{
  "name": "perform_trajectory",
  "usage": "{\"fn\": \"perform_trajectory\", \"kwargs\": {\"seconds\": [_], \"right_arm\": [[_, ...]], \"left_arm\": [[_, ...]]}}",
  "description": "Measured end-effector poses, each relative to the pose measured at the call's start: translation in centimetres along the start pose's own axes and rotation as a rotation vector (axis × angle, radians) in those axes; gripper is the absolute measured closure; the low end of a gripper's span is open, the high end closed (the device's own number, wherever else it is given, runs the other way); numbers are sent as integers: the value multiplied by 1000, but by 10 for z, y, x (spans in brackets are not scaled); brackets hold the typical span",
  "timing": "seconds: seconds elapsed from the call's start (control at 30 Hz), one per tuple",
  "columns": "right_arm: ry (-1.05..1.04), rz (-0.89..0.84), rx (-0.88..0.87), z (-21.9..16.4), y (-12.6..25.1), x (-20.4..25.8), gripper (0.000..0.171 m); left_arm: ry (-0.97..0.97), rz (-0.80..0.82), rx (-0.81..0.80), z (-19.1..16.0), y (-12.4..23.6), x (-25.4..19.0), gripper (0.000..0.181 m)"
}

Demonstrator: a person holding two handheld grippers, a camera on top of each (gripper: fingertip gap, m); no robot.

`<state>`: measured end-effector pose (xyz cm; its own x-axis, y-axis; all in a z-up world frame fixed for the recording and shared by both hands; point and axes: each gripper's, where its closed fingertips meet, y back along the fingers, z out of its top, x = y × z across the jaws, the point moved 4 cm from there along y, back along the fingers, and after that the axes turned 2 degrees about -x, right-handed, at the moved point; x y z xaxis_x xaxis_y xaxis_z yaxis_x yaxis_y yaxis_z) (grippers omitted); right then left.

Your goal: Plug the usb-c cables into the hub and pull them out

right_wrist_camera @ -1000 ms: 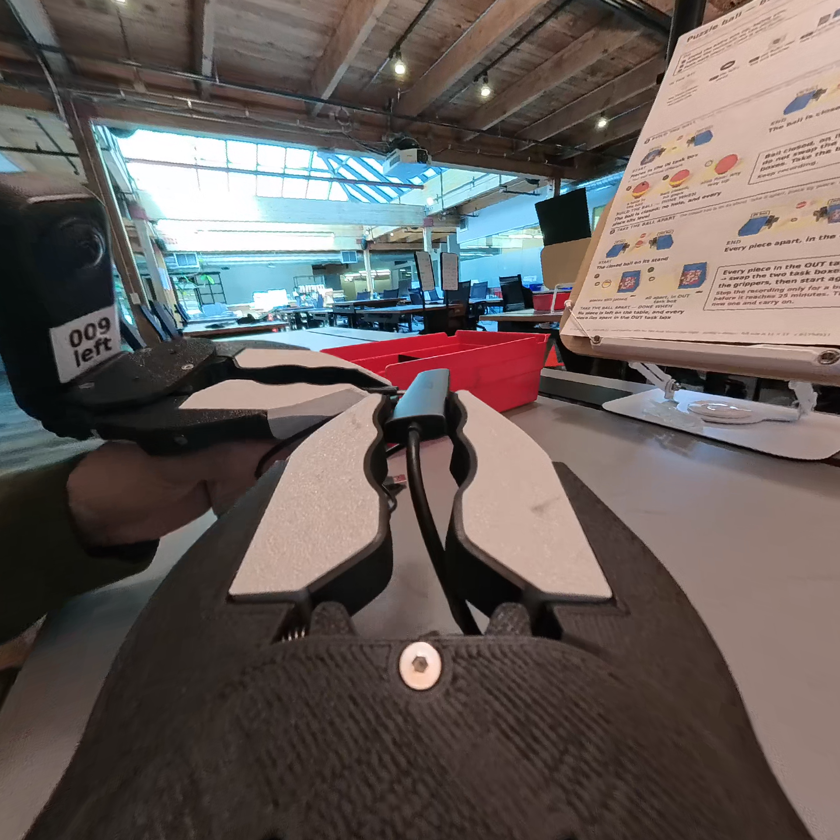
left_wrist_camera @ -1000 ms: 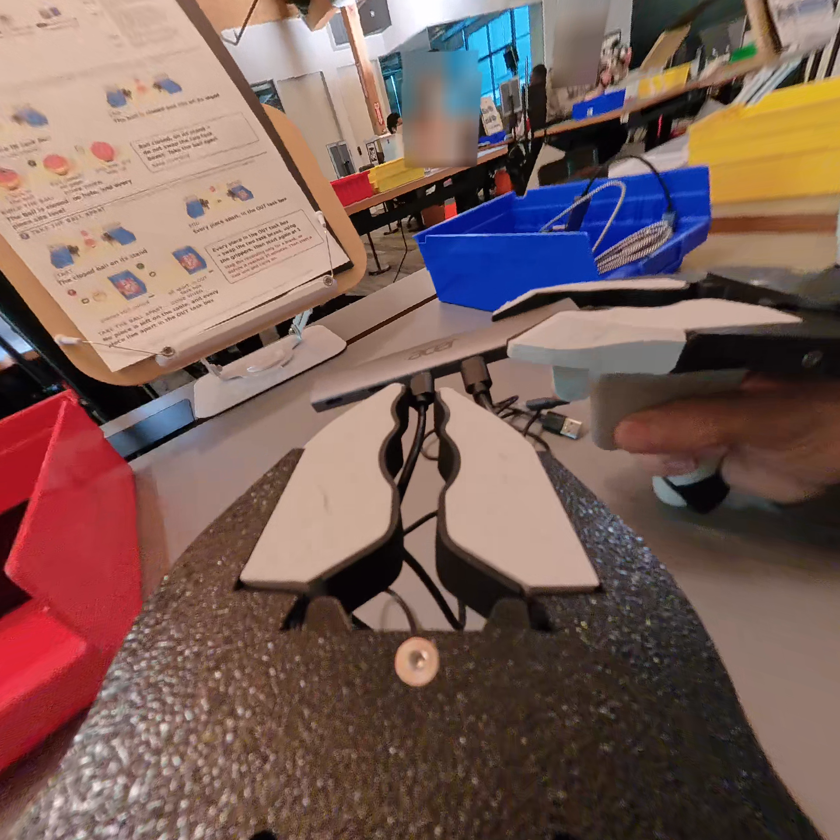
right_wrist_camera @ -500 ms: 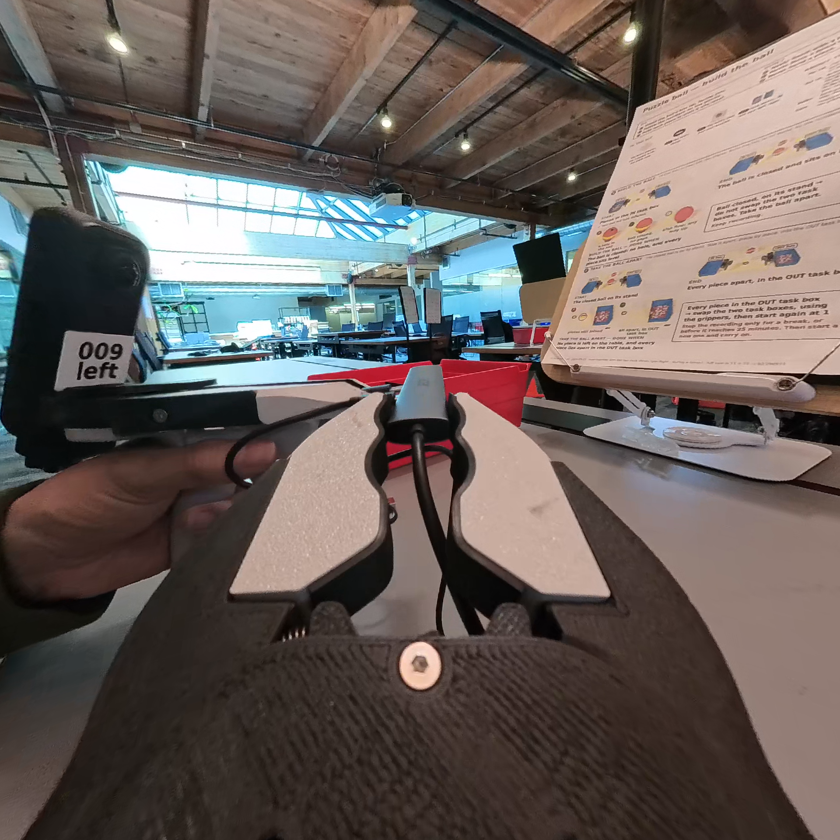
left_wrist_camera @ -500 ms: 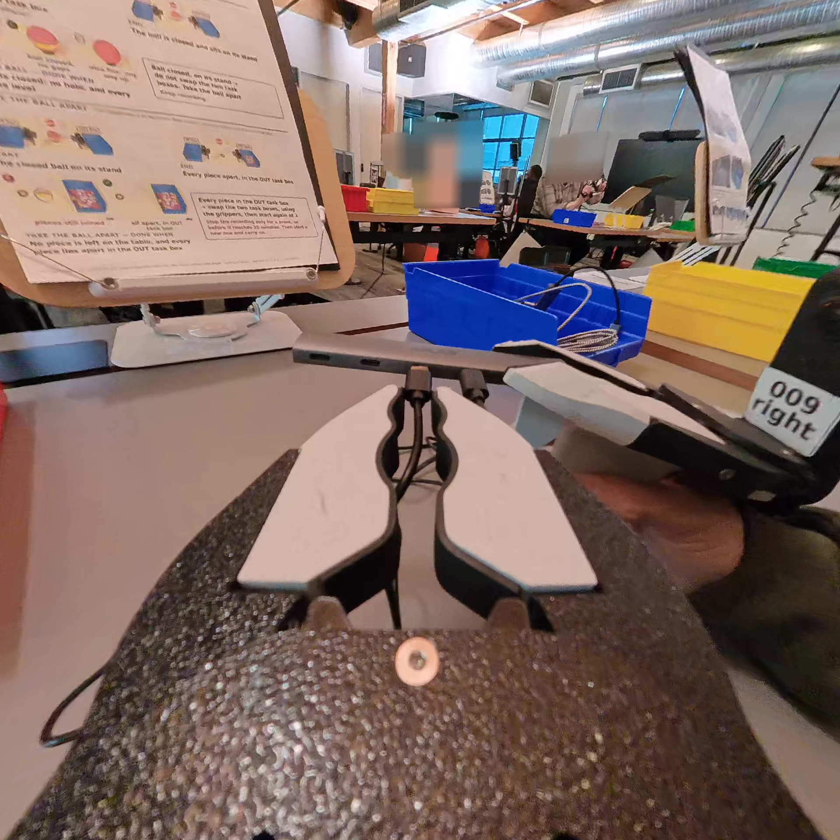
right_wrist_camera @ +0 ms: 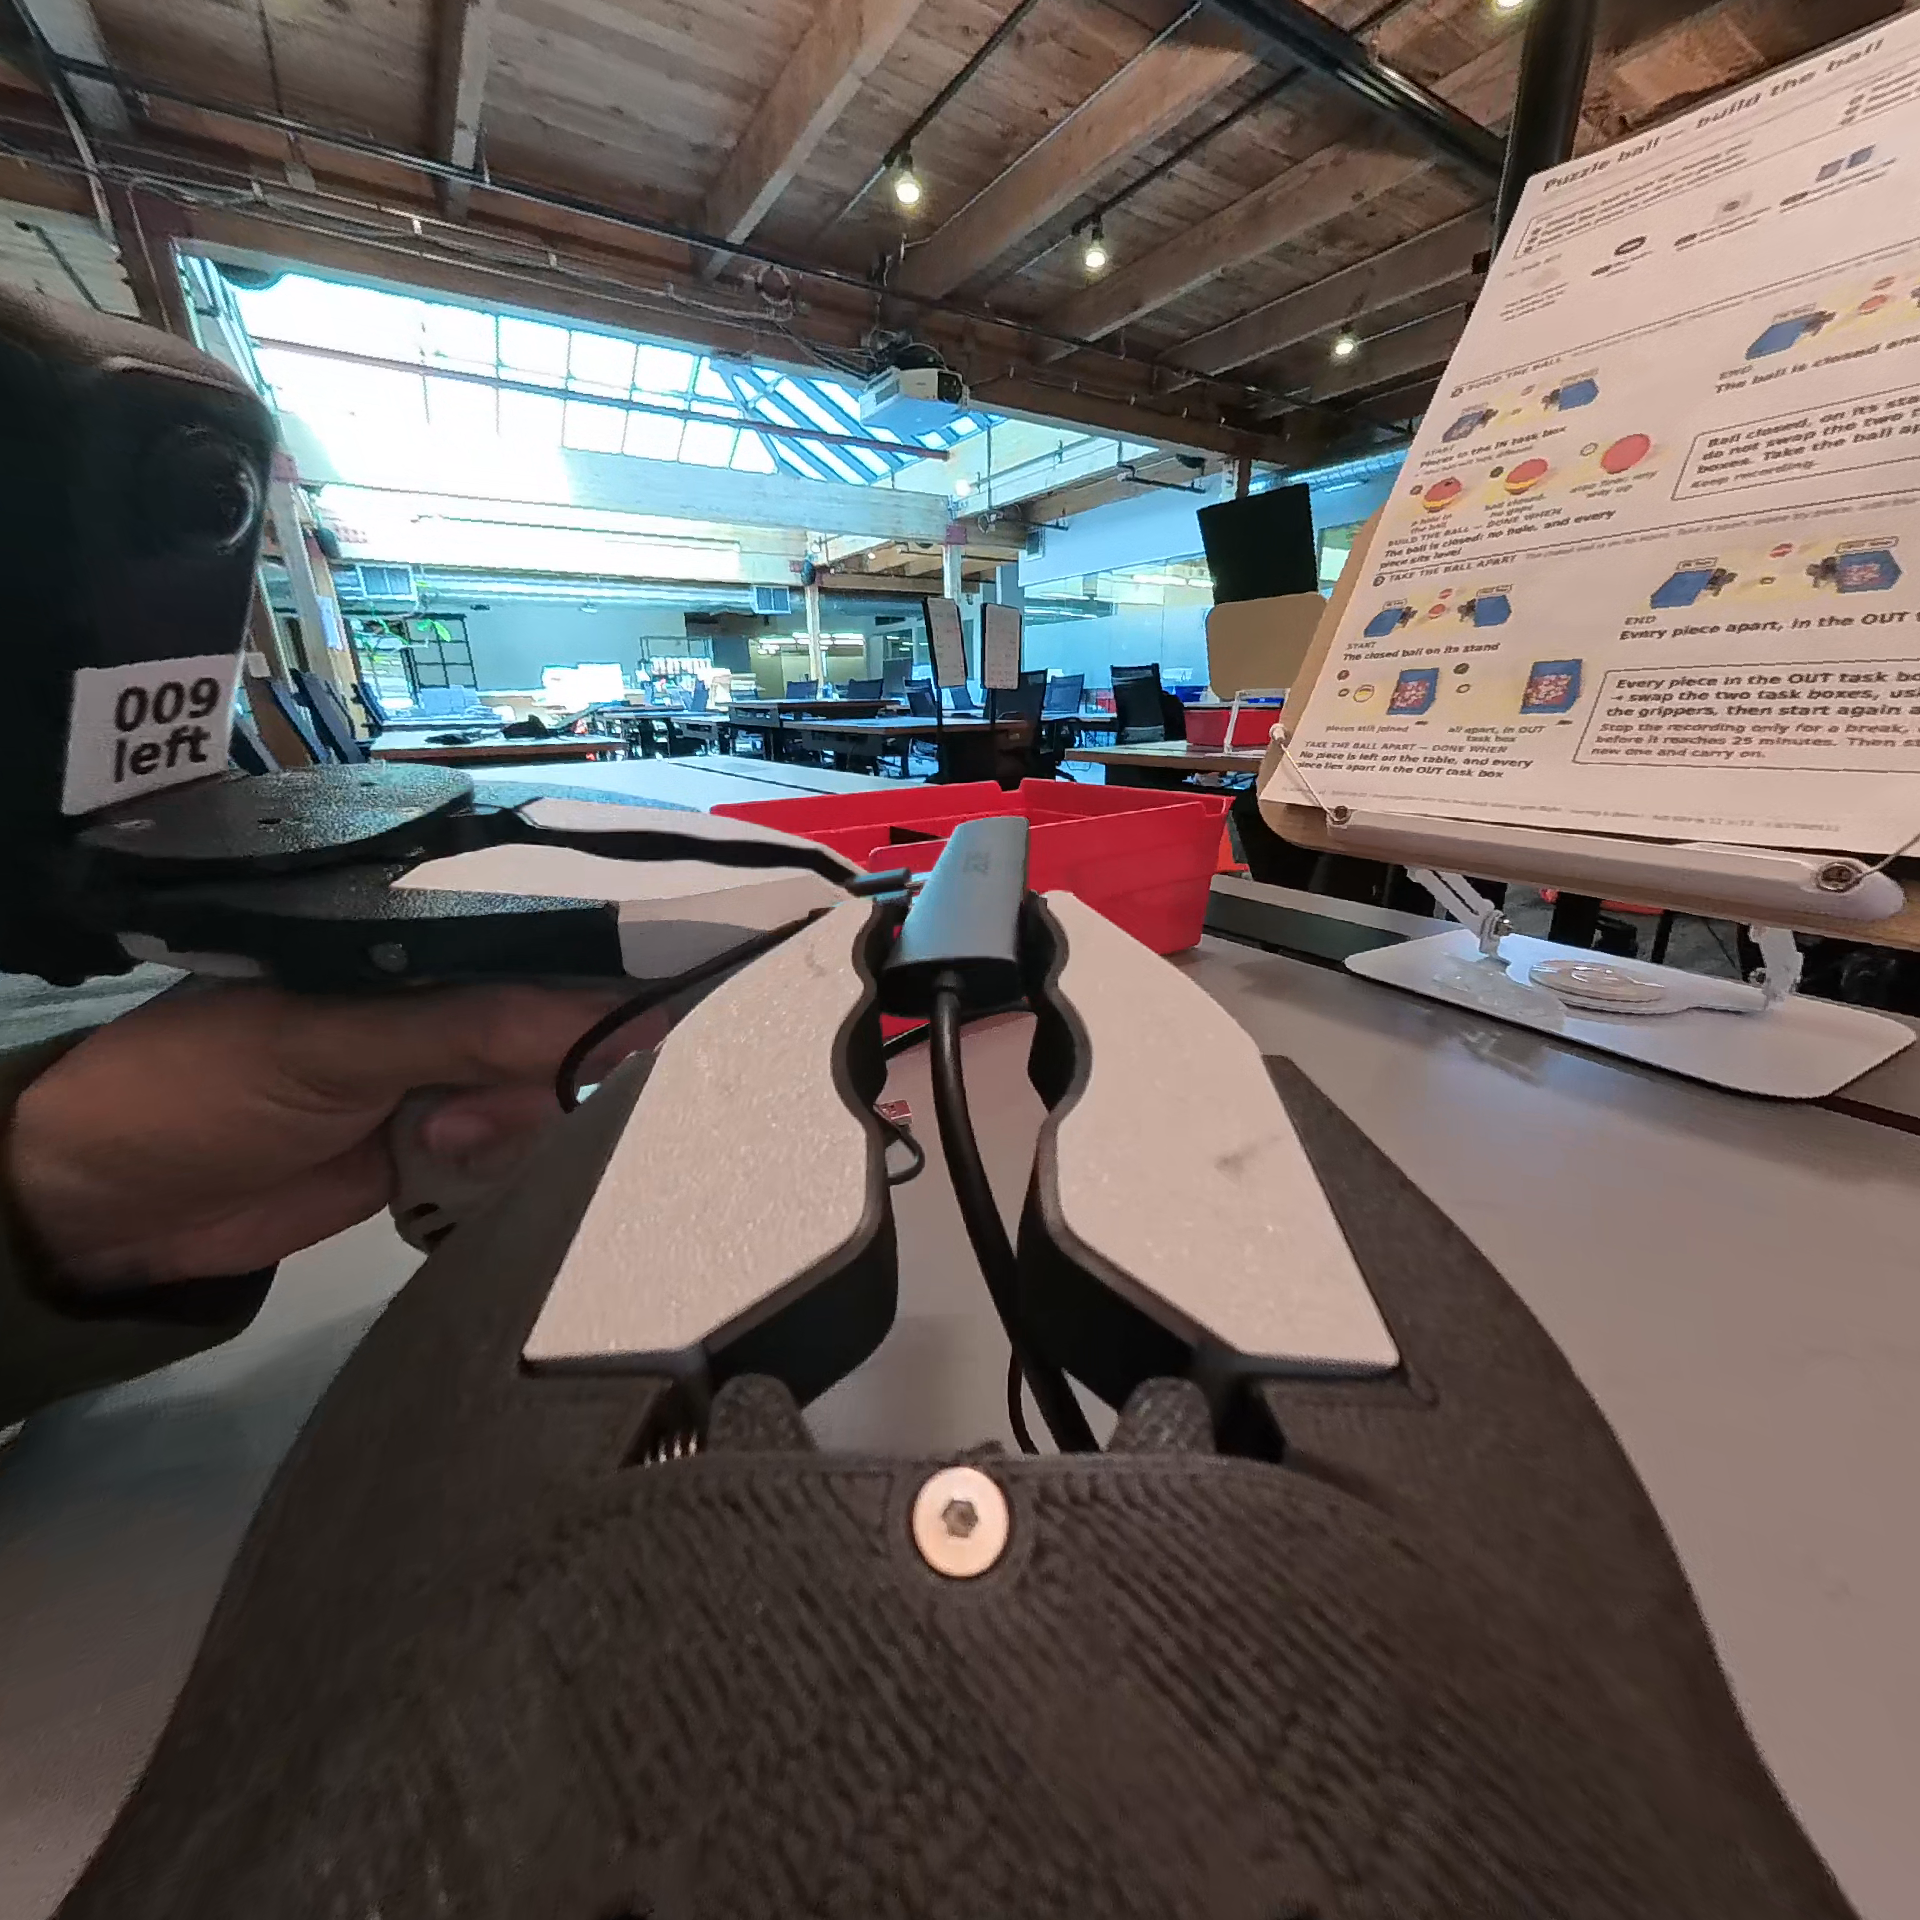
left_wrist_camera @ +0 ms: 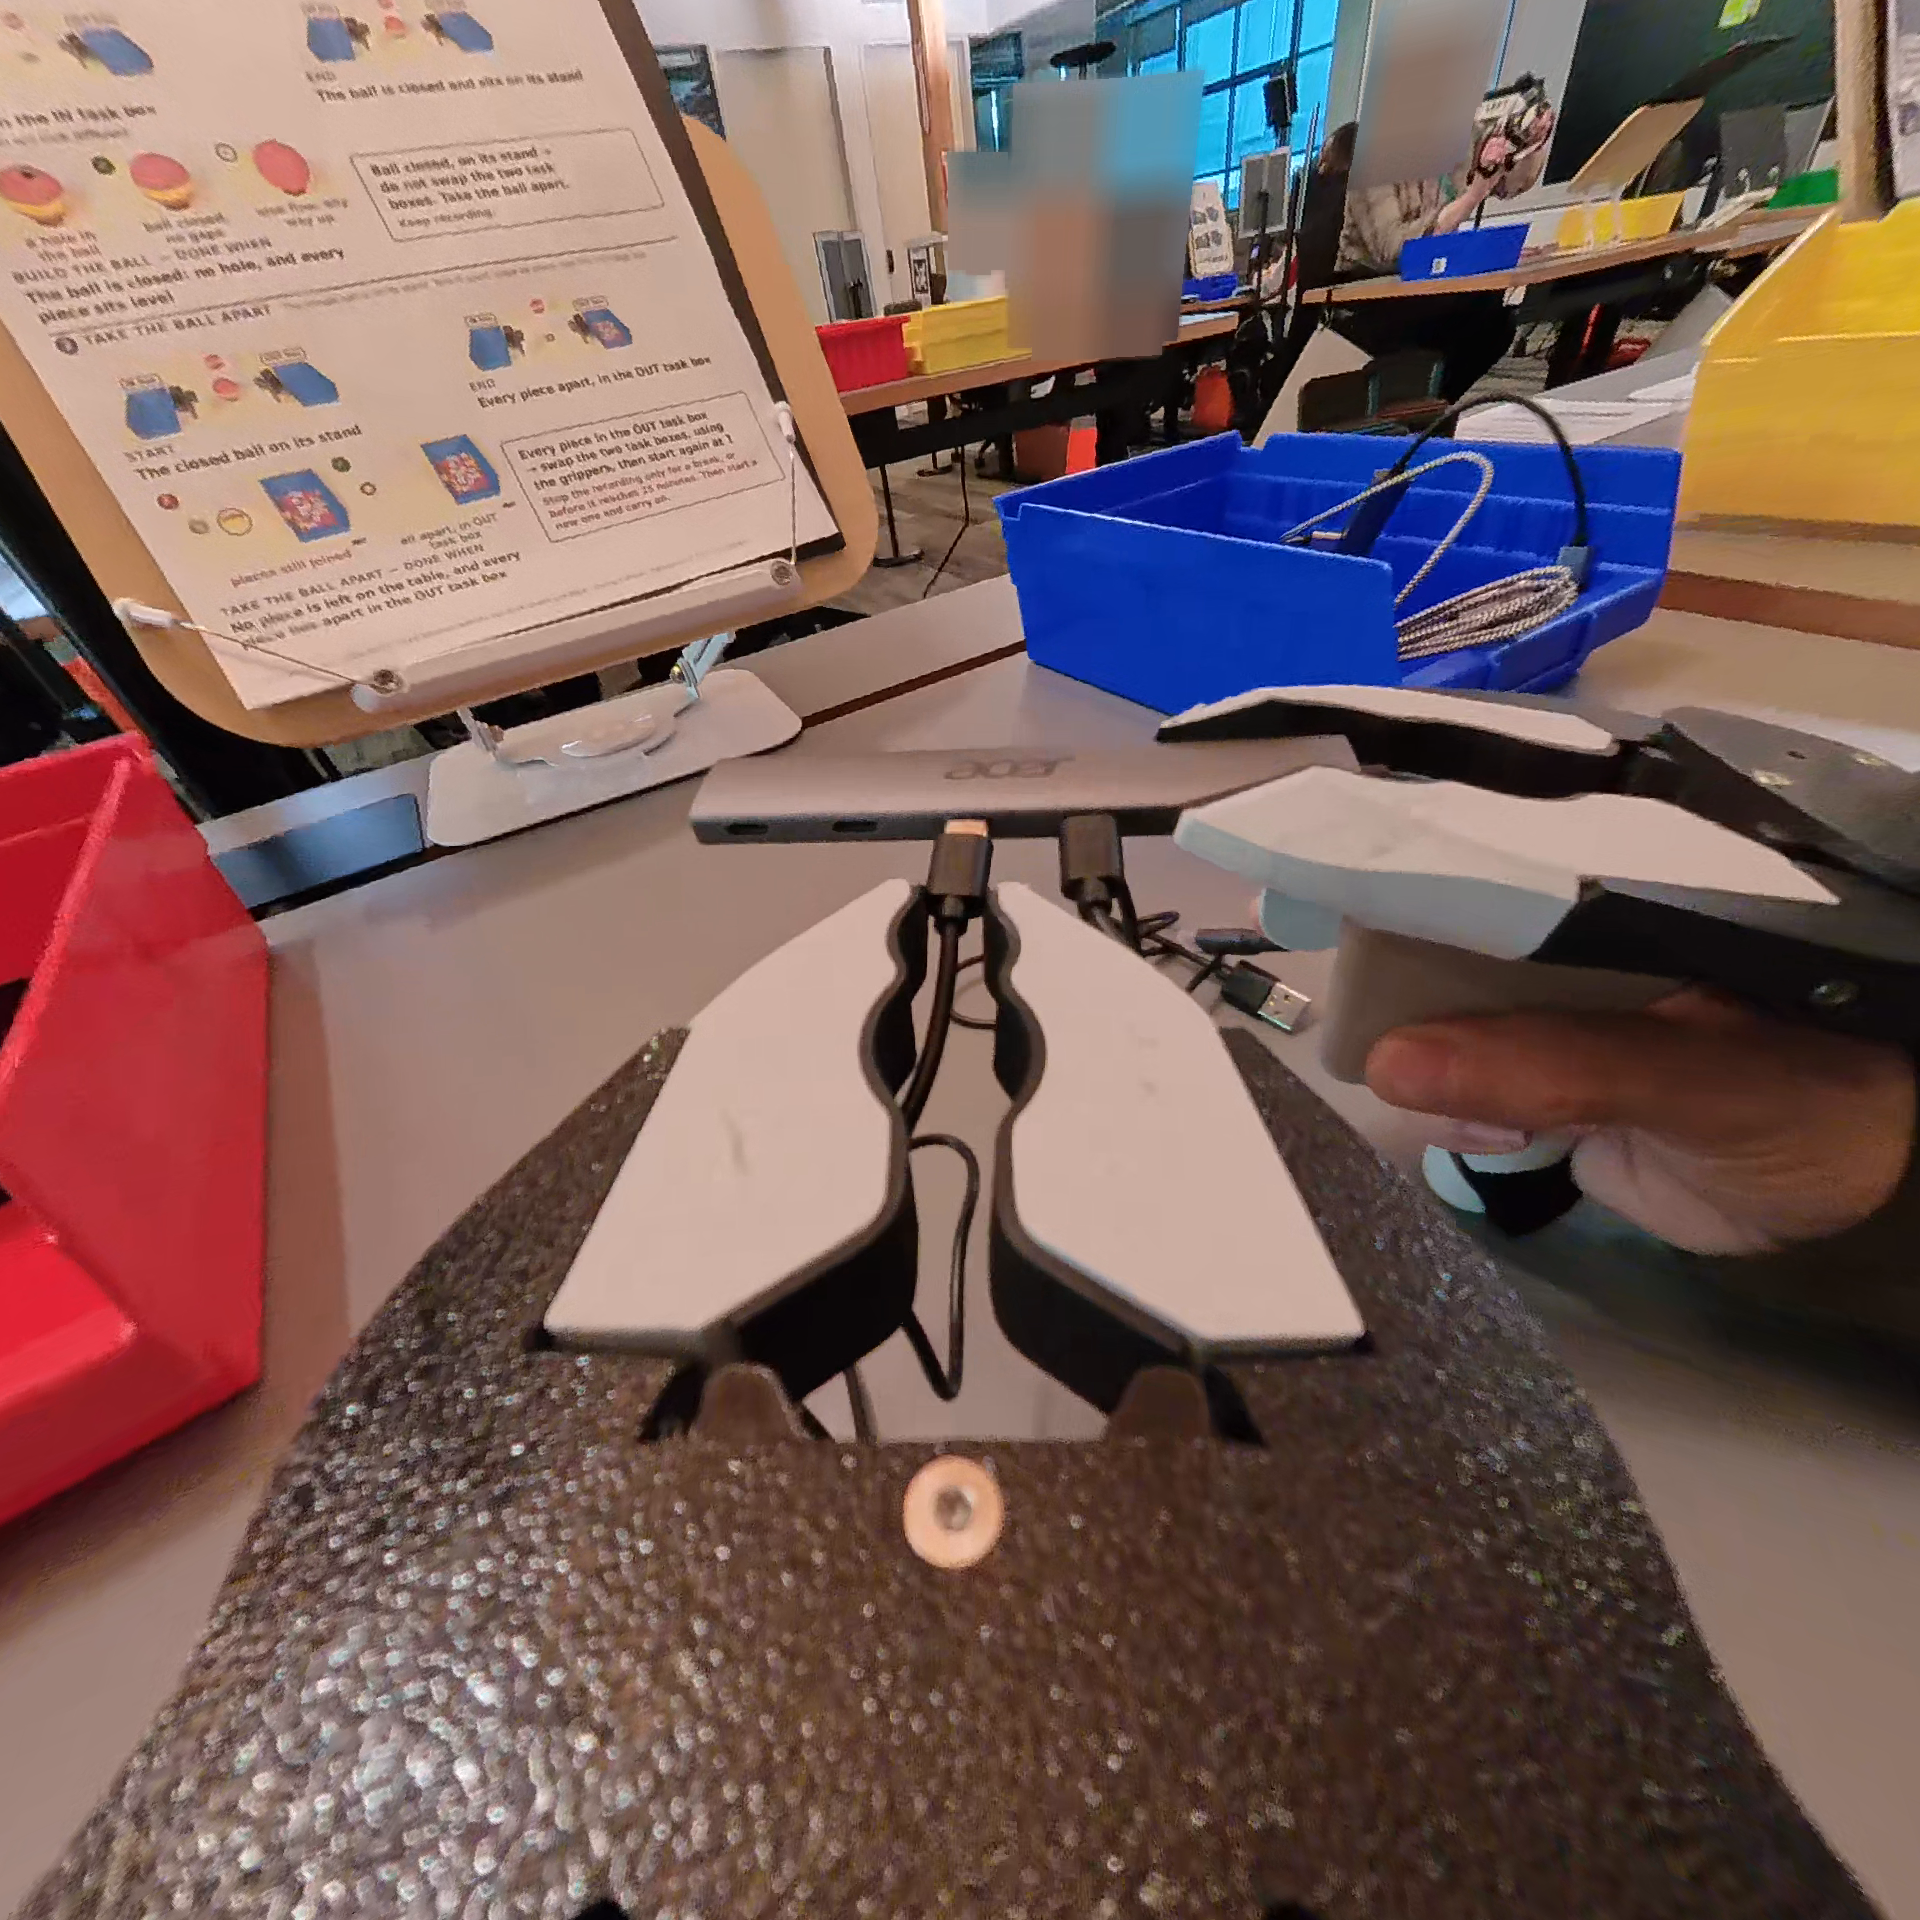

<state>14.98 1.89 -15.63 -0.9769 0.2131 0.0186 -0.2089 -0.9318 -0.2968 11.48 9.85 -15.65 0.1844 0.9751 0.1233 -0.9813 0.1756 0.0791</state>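
Two cables can be seen at the near edge of the hub (left_wrist_camera: 977,792): the left plug (left_wrist_camera: 958,864) looks partly out, with some metal tip showing between it and the port, while the right plug (left_wrist_camera: 1089,854) sits seated beside it at 3 o'clock. Whether the left tip is fully clear of the port can't be made out. The hub is held up off the table (left_wrist_camera: 499,997), lying crosswise in the left wrist view.

The left plug is pinched by the left gripper (left_wrist_camera: 958,904), fingers closed on it just behind the connector, with its thin black cord trailing back between them. The hub's far end is clamped by the right gripper (right_wrist_camera: 961,935), fingers pressed on both sides, and the hub's own thick cable (right_wrist_camera: 966,1132) runs back through the gap.

Loose connectors (left_wrist_camera: 1252,987) are lying on the table at about 4 o'clock from the hub. A blue bin (left_wrist_camera: 1195,582) with braided cable is parked at 1 o'clock, a red bin (left_wrist_camera: 125,1091) at 9 o'clock, and an instruction board (left_wrist_camera: 395,343) on a stand at 11 o'clock.
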Motion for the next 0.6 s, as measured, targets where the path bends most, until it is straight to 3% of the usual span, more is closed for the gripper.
{"fn": "perform_trajectory", "kwargs": {"seconds": [0.13,0.27,0.6], "right_arm": [[39,6,16,-1,-1,4,146],[70,9,39,-3,-2,6,146],[224,-13,56,-5,-1,10,146]], "left_arm": [[189,-96,-31,2,1,4,172],[22,-62,23,-1,2,6,172],[28,-92,-24,1,3,6,172]]}}
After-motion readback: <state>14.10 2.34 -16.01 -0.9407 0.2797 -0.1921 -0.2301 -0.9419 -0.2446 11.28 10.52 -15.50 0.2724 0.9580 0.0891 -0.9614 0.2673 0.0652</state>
